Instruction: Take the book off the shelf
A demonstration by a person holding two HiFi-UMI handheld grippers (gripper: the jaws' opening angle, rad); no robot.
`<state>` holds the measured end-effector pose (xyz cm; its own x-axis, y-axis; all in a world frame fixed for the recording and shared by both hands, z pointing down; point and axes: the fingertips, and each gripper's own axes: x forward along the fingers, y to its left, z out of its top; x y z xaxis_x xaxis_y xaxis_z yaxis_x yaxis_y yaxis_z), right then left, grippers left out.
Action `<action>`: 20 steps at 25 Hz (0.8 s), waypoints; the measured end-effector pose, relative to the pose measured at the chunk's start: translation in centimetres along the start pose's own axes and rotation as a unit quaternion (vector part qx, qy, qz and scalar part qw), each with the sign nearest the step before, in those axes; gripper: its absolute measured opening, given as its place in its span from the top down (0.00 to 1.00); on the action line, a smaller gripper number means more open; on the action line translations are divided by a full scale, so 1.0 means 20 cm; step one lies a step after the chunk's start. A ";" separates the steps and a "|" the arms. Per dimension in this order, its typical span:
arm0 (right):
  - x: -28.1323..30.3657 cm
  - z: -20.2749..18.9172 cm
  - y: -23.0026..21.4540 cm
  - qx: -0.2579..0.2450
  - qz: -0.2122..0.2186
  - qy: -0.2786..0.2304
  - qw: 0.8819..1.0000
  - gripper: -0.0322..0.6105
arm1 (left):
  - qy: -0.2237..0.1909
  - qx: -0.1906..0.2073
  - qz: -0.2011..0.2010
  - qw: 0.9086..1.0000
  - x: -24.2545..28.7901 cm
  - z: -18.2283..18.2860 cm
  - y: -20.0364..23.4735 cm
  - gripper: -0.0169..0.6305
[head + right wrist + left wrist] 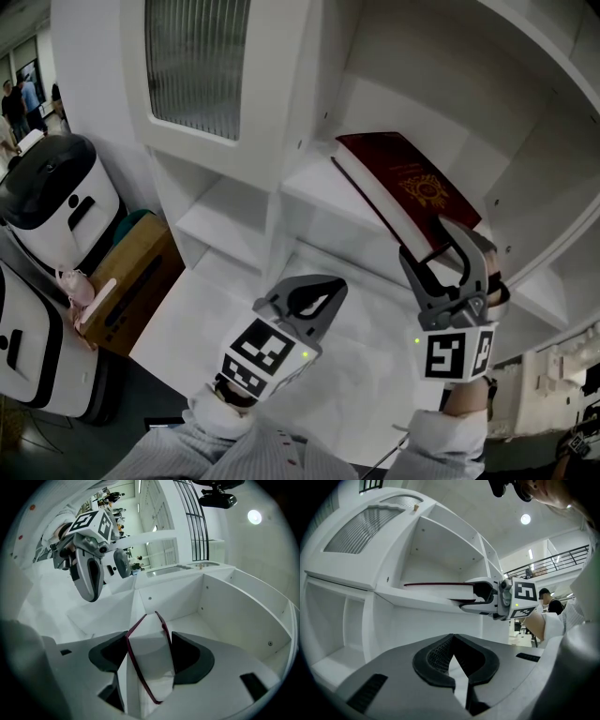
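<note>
A dark red book point(412, 183) with a gold emblem lies flat on a white shelf board point(314, 187), its near end jutting past the front edge. My right gripper point(433, 246) is shut on that near end, one jaw above and one below. In the right gripper view the book's white pages point(150, 663) fill the gap between the jaws of my right gripper point(149, 654). My left gripper point(314, 292) is shut on nothing, lower and to the left, in front of the compartment below. In the left gripper view its jaws meet at my left gripper point(452, 657), and the book point(436, 587) shows edge-on above.
The white shelf unit has several open compartments and a ribbed glass door point(192, 61) at upper left. A white and black machine point(47, 206) and a brown cardboard box point(141, 267) stand on the floor to the left. People stand far off at the left edge.
</note>
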<state>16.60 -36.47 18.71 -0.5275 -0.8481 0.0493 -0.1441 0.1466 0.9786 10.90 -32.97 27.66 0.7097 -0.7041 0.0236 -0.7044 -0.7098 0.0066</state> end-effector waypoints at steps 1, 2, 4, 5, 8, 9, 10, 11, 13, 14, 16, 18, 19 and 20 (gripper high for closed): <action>-0.01 0.01 0.00 0.002 -0.005 -0.002 1.000 0.53 | -0.002 0.001 0.000 1.000 -0.01 0.01 0.00 0.96; -0.02 0.02 -0.01 0.003 -0.008 -0.004 1.000 0.53 | -0.004 0.002 0.001 1.000 -0.02 0.02 0.00 0.96; -0.05 0.05 -0.01 0.004 -0.012 -0.005 1.000 0.53 | -0.007 0.003 0.000 1.000 -0.04 0.02 -0.01 0.96; -0.06 0.05 -0.01 0.003 -0.013 -0.003 1.000 0.53 | -0.008 0.003 0.000 1.000 -0.05 0.02 -0.01 0.96; -0.08 0.07 0.00 0.001 -0.017 0.003 1.000 0.53 | -0.011 0.004 -0.002 1.000 -0.06 0.03 -0.03 0.96; -0.09 0.07 0.00 0.003 -0.020 0.001 1.000 0.53 | -0.012 0.003 -0.003 1.000 -0.07 0.04 -0.04 0.96; -0.10 0.08 -0.01 0.006 -0.022 0.000 1.000 0.53 | -0.013 0.005 -0.004 1.000 -0.07 0.04 -0.04 0.96; -0.11 0.09 -0.01 0.009 -0.025 -0.002 1.000 0.54 | -0.015 0.007 -0.005 1.000 -0.08 0.05 -0.05 0.96; -0.13 0.10 -0.02 0.012 -0.025 0.000 1.000 0.54 | -0.018 0.010 -0.006 1.000 -0.10 0.07 -0.06 0.96; -0.14 0.11 -0.02 0.014 -0.024 0.004 1.000 0.54 | -0.018 0.009 -0.006 1.000 -0.11 0.07 -0.07 0.96; -0.17 0.12 -0.01 0.018 -0.024 0.010 1.000 0.54 | -0.016 0.009 -0.008 1.000 -0.13 0.07 -0.09 0.96; -0.20 0.15 -0.02 0.018 -0.026 0.013 0.999 0.54 | -0.016 0.013 -0.009 1.000 -0.17 0.09 -0.11 0.96; -0.21 0.16 -0.02 0.016 -0.024 0.016 0.999 0.55 | -0.016 0.014 -0.009 1.000 -0.18 0.10 -0.11 0.96; -0.22 0.17 -0.02 0.015 -0.022 0.019 0.999 0.55 | -0.017 0.013 -0.009 1.000 -0.20 0.10 -0.12 0.96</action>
<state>16.17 -30.99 17.50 -0.4886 -0.8724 0.0134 -0.1915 0.1222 0.9739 9.84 -28.45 25.46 0.7222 -0.6916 -0.0109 -0.6917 -0.7219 -0.0196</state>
